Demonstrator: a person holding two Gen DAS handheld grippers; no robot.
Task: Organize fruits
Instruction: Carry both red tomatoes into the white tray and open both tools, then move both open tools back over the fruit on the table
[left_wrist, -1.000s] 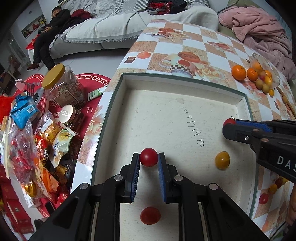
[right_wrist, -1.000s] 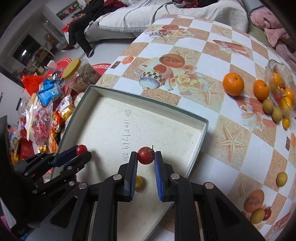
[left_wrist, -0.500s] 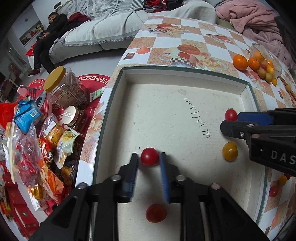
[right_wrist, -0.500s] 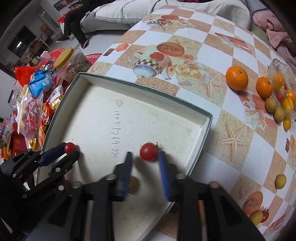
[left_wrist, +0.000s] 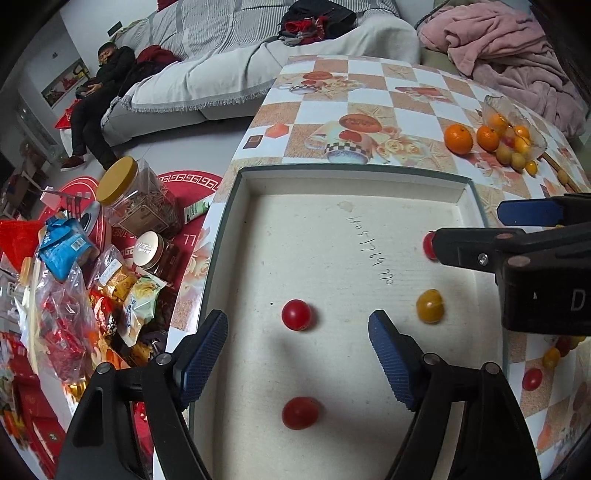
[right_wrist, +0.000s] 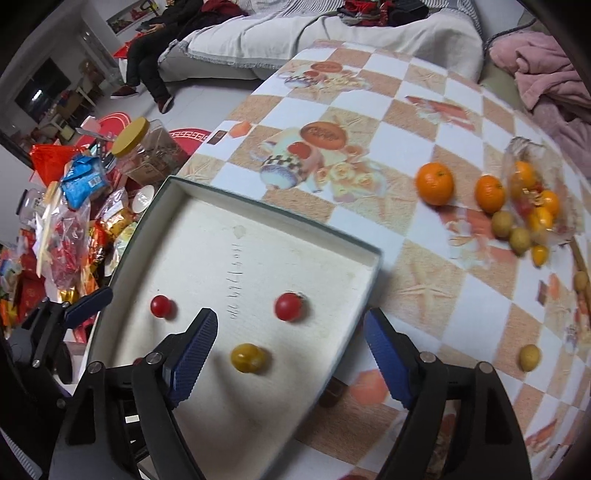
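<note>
A shallow white tray (left_wrist: 354, 184) (right_wrist: 258, 216) lies on the patterned table. In it lie three red cherry tomatoes and a yellow one (left_wrist: 429, 305) (right_wrist: 248, 358). My left gripper (left_wrist: 297, 345) is open above the tray, with one red tomato (left_wrist: 296, 314) (right_wrist: 160, 305) loose between its fingers and another (left_wrist: 300, 412) below. My right gripper (right_wrist: 290, 349) is open and empty over the tray's right edge, above a red tomato (right_wrist: 289, 306) (left_wrist: 428, 245) that lies loose in the tray.
Two oranges (right_wrist: 435, 183) (right_wrist: 489, 193) and a clear bag of small fruits (right_wrist: 532, 206) lie on the table to the right. Loose small fruits (right_wrist: 529, 357) lie nearer. Snack bags and a yellow-lidded jar (left_wrist: 136, 199) clutter the floor left of the table.
Both grippers have opened and let go of their red tomatoes, which now lie in the tray. Both grippers have drawn back a little.
</note>
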